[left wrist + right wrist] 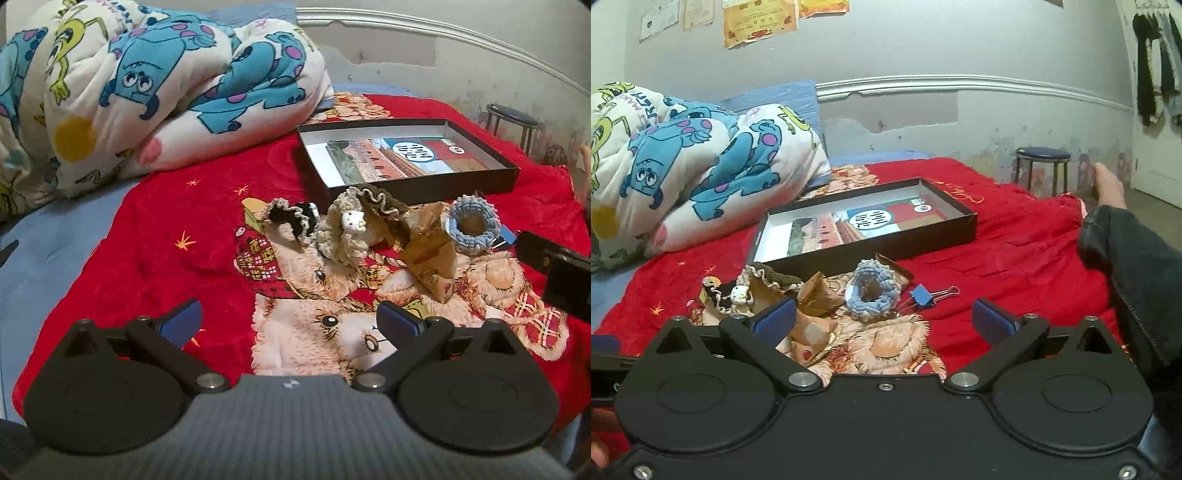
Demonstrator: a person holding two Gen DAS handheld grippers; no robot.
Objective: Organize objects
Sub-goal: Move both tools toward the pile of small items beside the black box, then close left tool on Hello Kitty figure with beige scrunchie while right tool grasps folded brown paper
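A red blanket [166, 229] printed with teddy bears covers the bed, and a bundled quilt [147, 85] with blue cartoon monsters lies at its far left against the wall. Past the bed's far right corner stands a round stool [1041, 155], and a dark sleeve [1126, 266] comes in from the right of the right wrist view, its hand [1110, 184] resting at the bed's far edge.

A shallow black box [424, 188] lies open in the middle of the blanket, with printed cards [402, 157] flat inside it. Just in front of the box sits a small heap: a folded brown paper bag [428, 254] in the centre, a beige and brown scrunchie [354, 225] with a small white figure on it to its left, and a black scrunchie [295, 218] with pale trim further left, touching the beige one. A blue scrunchie [873, 295] lies on the right side of the bag. Just beside it, on bare blanket, is a blue clip [923, 295] with wire handles pointing right; whether it touches the scrunchie is hard to tell.

The left gripper [290, 321] hovers near the heap's near side, jaws wide apart and empty. The right gripper [884, 319] hangs just in front of the blue scrunchie, jaws likewise spread with nothing between them.
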